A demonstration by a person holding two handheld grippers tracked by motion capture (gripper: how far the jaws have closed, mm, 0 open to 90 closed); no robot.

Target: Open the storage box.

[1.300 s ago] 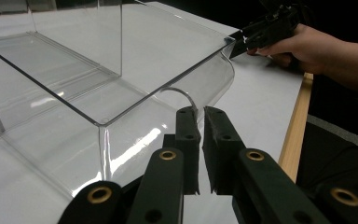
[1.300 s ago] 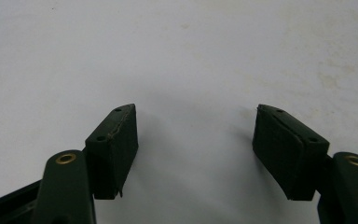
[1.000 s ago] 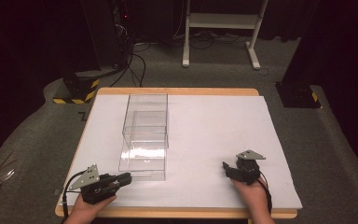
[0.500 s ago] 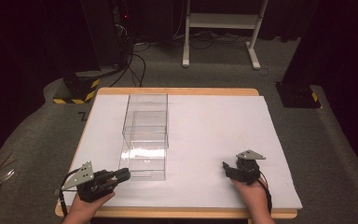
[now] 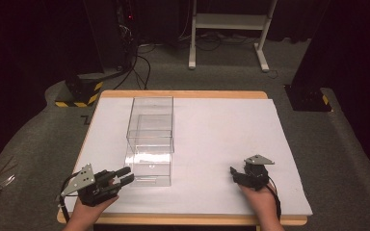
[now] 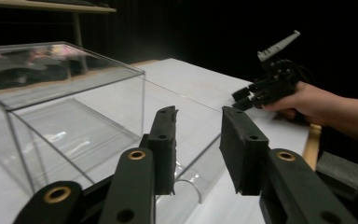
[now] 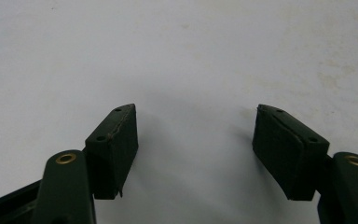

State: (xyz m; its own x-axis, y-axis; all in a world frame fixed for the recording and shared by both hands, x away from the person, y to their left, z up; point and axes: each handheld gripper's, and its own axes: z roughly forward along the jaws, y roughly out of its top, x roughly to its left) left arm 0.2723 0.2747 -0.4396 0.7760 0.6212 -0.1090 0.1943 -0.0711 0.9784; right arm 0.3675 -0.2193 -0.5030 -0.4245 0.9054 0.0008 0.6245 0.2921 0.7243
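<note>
Clear box [image 5: 150, 139] mid-table; left hand-held gripper [image 5: 125, 175] spread beside it, right hand-held gripper [image 5: 235, 172] spread.

Grey carpet [image 5: 38, 139] surrounds a wooden tabletop [image 5: 183, 94] covered by white sheet [image 5: 231, 130]. A white stand [image 5: 231, 21] sits far, black cables [image 5: 139, 62] trail at far left, and the room beyond is dark.

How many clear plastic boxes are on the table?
2, it seems: one clear box toward the far left of the white table, another against its near end, by the left gripper. Transparent walls blur the boundary.
</note>
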